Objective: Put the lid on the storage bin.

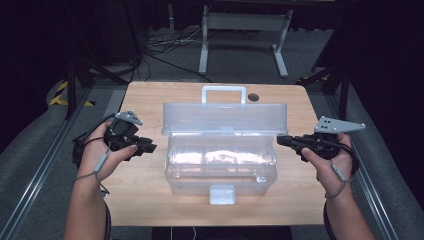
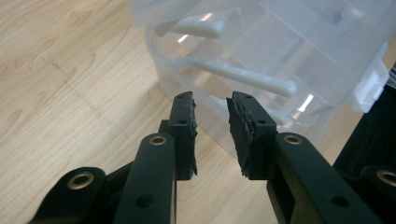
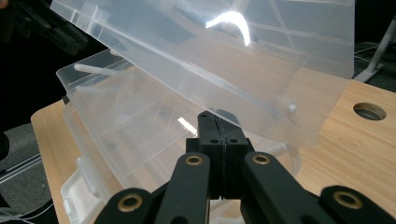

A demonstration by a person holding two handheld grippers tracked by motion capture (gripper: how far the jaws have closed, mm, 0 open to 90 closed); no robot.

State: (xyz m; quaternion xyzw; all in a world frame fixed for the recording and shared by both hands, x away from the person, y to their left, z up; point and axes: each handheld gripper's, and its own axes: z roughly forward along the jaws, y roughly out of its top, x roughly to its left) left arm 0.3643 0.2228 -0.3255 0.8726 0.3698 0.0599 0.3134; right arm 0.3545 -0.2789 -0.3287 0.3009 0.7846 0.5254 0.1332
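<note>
A clear plastic storage box (image 1: 220,165) sits in the middle of the wooden table (image 1: 145,200), its lid (image 1: 225,118) standing open along the far side with a white handle (image 1: 223,95) on top. My left gripper (image 1: 150,147) is just off the box's left end, apart from it. Its jaws (image 2: 211,100) are open with nothing between them, and the box's curved wall (image 2: 261,70) lies ahead. My right gripper (image 1: 280,140) is at the box's right end under the lid's corner. Its jaws (image 3: 216,116) are pressed together below the tilted lid (image 3: 224,60), nothing visibly between them.
A white latch (image 1: 221,195) hangs at the box's near side. A round hole (image 1: 253,97) pierces the table's far edge. Bare wood lies to either side of the box. Cables and a metal stand (image 1: 245,35) are on the floor beyond.
</note>
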